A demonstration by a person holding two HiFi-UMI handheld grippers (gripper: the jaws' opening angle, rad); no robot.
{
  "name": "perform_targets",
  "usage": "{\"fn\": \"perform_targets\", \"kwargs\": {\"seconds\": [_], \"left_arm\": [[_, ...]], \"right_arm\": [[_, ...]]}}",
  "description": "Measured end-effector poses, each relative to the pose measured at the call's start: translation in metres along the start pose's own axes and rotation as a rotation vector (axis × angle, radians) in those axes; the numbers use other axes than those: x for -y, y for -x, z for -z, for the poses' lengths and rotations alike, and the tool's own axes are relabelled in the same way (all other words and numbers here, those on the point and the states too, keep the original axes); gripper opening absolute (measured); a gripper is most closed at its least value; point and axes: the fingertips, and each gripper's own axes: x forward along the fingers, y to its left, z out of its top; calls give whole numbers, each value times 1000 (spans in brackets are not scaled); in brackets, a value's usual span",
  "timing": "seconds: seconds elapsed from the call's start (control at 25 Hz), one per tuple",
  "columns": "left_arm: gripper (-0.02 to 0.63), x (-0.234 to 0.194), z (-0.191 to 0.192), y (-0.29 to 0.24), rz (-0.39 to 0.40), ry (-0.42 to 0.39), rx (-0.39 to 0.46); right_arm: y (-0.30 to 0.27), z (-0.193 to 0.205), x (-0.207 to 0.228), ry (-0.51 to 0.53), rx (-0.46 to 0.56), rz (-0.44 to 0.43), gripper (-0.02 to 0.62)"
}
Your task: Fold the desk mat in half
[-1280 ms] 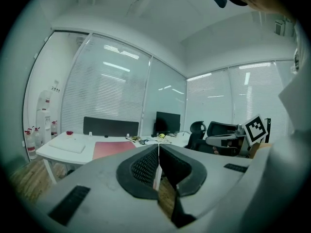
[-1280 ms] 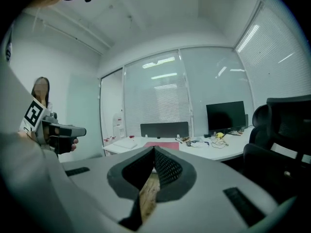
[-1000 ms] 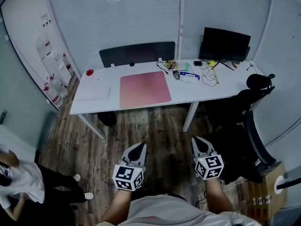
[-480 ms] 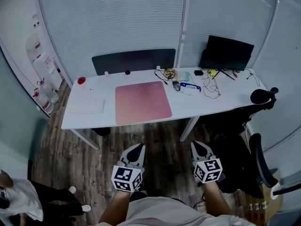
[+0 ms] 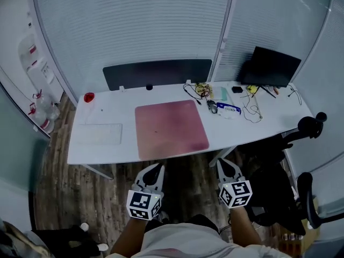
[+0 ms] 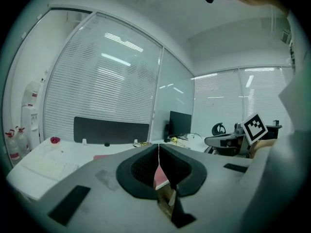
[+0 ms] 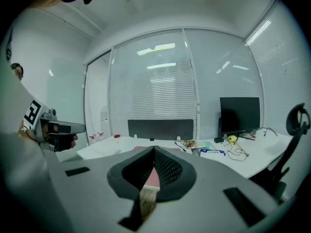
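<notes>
A pink desk mat (image 5: 170, 129) lies flat on the white desk (image 5: 102, 149), near its middle and reaching the front edge. Both grippers hang short of the desk, over the wooden floor. My left gripper (image 5: 157, 169) is shut and empty, its tips just below the mat's front edge. My right gripper (image 5: 223, 164) is shut and empty too, below the mat's right corner. In the left gripper view the closed jaws (image 6: 158, 147) point at the desk, with a strip of the mat (image 6: 161, 178) seen through them. The right gripper view shows the same with its jaws (image 7: 154, 149) and the mat (image 7: 151, 177).
A white keyboard (image 5: 98, 134) lies left of the mat, a red cup (image 5: 88, 97) at the back left. Cables and small items (image 5: 226, 104) crowd the right side, near a black monitor (image 5: 271, 67). A dark panel (image 5: 157, 73) backs the desk. Office chairs (image 5: 306, 144) stand right.
The view has come closer to the desk: the mat and desk now sit lower and larger in the head view. Both grippers stay shut, side by side.
</notes>
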Motion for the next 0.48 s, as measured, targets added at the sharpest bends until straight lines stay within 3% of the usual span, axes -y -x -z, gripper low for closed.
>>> {"fn": "perform_targets", "kwargs": {"seconds": [0.28,0.48], "left_arm": [[17,-34,-2,-43,-27,31,-11],[17,-34,-2,-83,-81,42,-24]], "right_arm": [[-55,-3,23,-4,-37,-15,52],[-93,3,58,-18,-71,-70,52]]}}
